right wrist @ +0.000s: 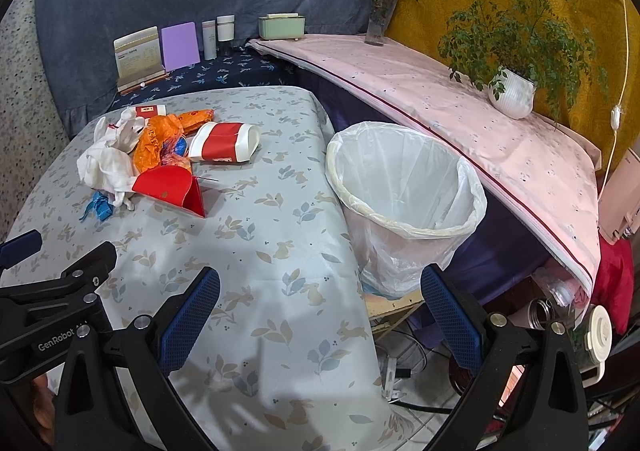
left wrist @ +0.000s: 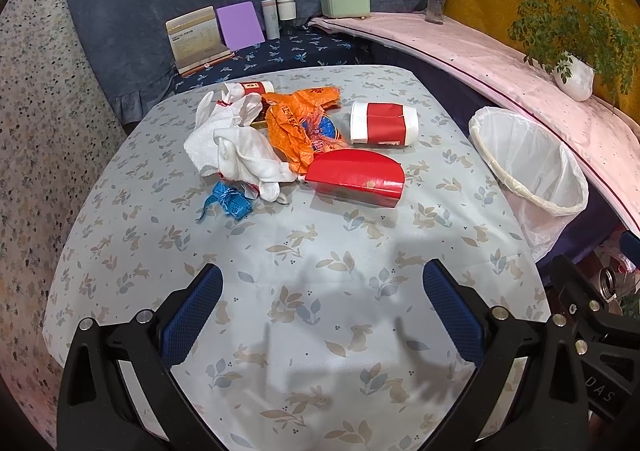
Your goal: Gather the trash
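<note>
Blue-padded fingers of the left gripper (left wrist: 322,315) stand wide apart over the rabbit-print tablecloth (left wrist: 320,243), holding nothing. Well ahead on the table lies the rubbish in one heap: a white crumpled cloth (left wrist: 236,147), an orange plastic bag (left wrist: 300,123), a red folded carton (left wrist: 356,177) touching the bag's near edge, a red-and-white paper cup (left wrist: 384,123) on its side just to the right, and a blue scrap (left wrist: 230,201) nearest the gripper. A lined bin (left wrist: 528,167) stands off the table's right edge.

From the right wrist, the right gripper (right wrist: 320,317) is likewise spread wide and empty, hanging over the table's right edge. The bin (right wrist: 404,187) sits just ahead of it, beside the table, while the heap lies far left, with the red carton (right wrist: 172,189) nearest.
</note>
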Available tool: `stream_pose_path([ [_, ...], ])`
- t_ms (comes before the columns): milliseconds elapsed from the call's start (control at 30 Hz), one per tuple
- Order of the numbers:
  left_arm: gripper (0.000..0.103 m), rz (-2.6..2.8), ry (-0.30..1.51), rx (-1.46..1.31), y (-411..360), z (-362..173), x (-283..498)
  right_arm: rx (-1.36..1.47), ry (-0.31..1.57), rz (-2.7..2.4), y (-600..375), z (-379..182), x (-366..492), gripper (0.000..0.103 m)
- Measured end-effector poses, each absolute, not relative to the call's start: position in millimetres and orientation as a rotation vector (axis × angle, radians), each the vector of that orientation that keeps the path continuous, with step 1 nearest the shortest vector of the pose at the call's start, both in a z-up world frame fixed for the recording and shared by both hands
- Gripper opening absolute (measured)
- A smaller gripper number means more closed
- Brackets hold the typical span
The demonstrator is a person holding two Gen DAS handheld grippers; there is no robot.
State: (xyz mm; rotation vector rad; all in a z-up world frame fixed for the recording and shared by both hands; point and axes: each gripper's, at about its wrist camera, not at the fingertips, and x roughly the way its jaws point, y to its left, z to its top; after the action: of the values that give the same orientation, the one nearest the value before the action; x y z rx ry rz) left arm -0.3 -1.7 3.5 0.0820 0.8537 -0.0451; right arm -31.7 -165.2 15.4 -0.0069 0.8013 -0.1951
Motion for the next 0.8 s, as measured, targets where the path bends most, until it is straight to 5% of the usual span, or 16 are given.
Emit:
stream_pose_path([
  [800,0.095,-0.047,0.851,0.081,-3.0,3.4,-0.5,-0.006,0.801,-0.195,-170.0,14.8,-32.1,0.096],
])
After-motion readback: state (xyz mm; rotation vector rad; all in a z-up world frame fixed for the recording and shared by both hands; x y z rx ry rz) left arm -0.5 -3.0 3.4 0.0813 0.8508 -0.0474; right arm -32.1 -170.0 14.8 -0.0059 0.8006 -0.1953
